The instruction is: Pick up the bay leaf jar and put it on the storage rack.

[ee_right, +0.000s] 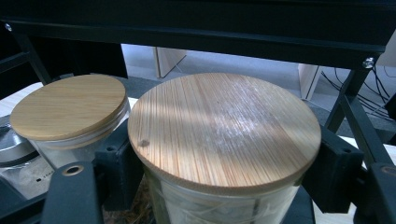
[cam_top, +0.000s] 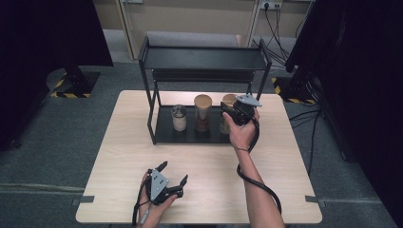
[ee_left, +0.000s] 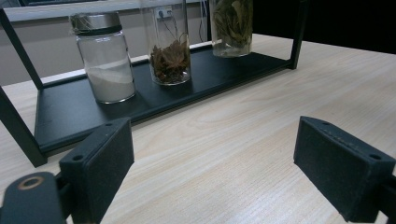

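Three jars stand on the rack's bottom shelf. Your right gripper clamps the rightmost jar; its wooden lid shows close up. Your left gripper hovers open over the desk.

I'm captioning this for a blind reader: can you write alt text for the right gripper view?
The right gripper has its black jaws clamped around a glass jar with a round wooden lid, seen from just above the lid. A second wooden-lidded jar stands beside it at the left, under the black shelf rack's upper tier.
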Available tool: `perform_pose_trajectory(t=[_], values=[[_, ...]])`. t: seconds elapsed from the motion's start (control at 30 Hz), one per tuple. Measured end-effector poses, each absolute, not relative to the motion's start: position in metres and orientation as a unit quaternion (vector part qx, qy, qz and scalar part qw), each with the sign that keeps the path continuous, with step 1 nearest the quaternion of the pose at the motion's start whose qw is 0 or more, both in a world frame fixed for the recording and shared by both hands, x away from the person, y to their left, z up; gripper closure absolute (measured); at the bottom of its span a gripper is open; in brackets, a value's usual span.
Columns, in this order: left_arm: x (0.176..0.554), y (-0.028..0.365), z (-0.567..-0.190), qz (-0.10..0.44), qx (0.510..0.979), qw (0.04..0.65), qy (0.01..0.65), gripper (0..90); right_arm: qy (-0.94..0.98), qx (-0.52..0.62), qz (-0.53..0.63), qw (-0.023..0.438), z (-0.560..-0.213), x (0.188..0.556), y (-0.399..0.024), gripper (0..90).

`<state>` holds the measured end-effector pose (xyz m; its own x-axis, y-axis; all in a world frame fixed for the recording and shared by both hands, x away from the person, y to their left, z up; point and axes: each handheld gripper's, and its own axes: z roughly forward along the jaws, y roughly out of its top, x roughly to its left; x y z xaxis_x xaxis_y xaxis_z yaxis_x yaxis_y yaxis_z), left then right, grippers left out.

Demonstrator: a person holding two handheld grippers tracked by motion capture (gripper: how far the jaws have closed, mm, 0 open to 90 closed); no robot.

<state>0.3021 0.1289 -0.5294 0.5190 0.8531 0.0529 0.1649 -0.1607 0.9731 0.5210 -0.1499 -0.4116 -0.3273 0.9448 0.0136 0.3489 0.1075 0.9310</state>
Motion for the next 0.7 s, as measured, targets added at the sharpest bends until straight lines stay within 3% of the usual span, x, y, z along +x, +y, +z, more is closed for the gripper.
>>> perform_pose_trajectory(t=[0.7], values=[[0.3021,0.1288,-0.5294,0.322,0.69,0.533,0.369,11.5,0.671,0.486,0.457,0.323,-0.4128,0.5308,-0.148,25.3]])
